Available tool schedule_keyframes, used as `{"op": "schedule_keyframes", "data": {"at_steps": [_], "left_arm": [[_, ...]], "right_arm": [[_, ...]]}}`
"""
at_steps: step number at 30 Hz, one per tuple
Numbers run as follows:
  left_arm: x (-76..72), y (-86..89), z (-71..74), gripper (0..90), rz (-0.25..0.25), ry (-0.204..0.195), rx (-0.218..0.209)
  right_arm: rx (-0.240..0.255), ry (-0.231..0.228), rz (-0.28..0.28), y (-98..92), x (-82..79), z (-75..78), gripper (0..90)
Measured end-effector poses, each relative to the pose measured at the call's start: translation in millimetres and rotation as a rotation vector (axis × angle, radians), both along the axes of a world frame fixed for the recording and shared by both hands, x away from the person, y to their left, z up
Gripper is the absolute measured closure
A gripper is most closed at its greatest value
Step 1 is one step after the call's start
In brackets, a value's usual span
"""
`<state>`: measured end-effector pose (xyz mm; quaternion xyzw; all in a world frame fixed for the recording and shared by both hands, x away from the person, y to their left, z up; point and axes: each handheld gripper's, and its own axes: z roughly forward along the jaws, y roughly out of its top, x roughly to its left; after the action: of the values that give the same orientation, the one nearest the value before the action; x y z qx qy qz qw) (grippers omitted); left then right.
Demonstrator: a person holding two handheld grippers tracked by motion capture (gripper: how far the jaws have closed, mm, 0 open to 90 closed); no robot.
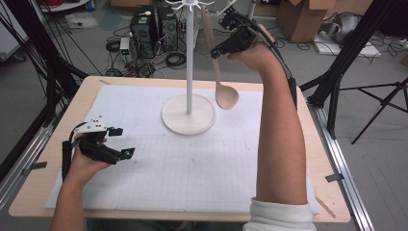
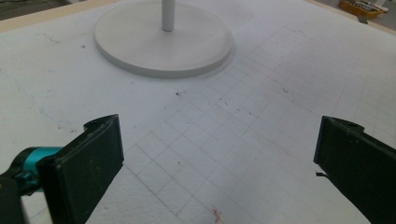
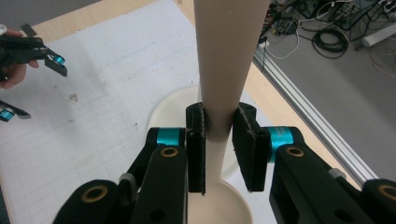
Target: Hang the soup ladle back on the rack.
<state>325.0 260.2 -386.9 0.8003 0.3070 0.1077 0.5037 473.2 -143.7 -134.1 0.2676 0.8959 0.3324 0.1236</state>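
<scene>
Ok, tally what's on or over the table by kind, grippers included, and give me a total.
Grippers: 2, left gripper and right gripper
Wooden ladle: 1
White hook stand: 1
Gridded white mat: 1
Total: 5

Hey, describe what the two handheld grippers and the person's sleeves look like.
Both are black. The left claw has teal accents near its jaw tips and a white plate on top. The right claw has teal collars, brass-coloured rivets and flat black pads; a black cable runs down the forearm. A white sleeve is rolled up.
</scene>
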Motion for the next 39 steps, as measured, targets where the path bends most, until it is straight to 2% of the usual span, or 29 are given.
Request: {"op": "schedule_keyframes", "data": {"at_steps": [5, 8, 10, 13, 17, 21, 26, 28, 34, 39], "left_arm": [[-0.3, -1.1, -0.1, 1.8, 0.002, -0.001, 0.000], [0.0, -0.2, 0.2, 1.8, 0.000, -0.002, 0.005], [0.1, 0.1, -0.1, 1.8, 0.002, -0.001, 0.003], [0.2, -0.2, -0.5, 1.8, 0.001, 0.003, 0.004], [0.2, -0.6, -0.3, 1.8, 0.000, 0.001, 0.004], [-0.2, -1.1, 0.0, 1.8, 0.001, 0.000, 0.003], [-0.8, -1.1, 1.1, 1.8, 0.002, -0.003, 0.004], [-0.9, -1.3, 1.1, 1.8, 0.004, -0.004, 0.005], [-0.2, -1.7, 0.4, 1.8, 0.007, -0.004, 0.013], [-0.7, -2.9, -0.1, 1.8, 0.008, -0.001, 0.012]], "right_arm": [[-0.003, -0.002, -0.005, 2.8, 1.2, 0.1, 75.2], [-0.001, -0.028, -0.041, 3.6, 0.6, -0.3, 74.4], [0.000, -0.031, -0.037, 3.0, -0.1, -1.4, 72.4], [0.054, -0.057, -0.030, -0.9, -3.6, 1.2, 62.2], [0.065, -0.091, -0.040, -6.0, -9.7, 4.3, 55.4], [0.109, -0.114, -0.027, -15.5, -18.5, 0.9, 45.0], [0.148, -0.126, -0.038, -31.8, -28.5, -12.2, 34.7], [0.146, -0.128, -0.041, -37.5, -33.4, -18.6, 33.4], [0.150, -0.140, -0.025, -52.3, -52.5, -38.7, 21.1], [0.149, -0.142, -0.005, -65.8, -71.3, -60.6, 16.8]]}}
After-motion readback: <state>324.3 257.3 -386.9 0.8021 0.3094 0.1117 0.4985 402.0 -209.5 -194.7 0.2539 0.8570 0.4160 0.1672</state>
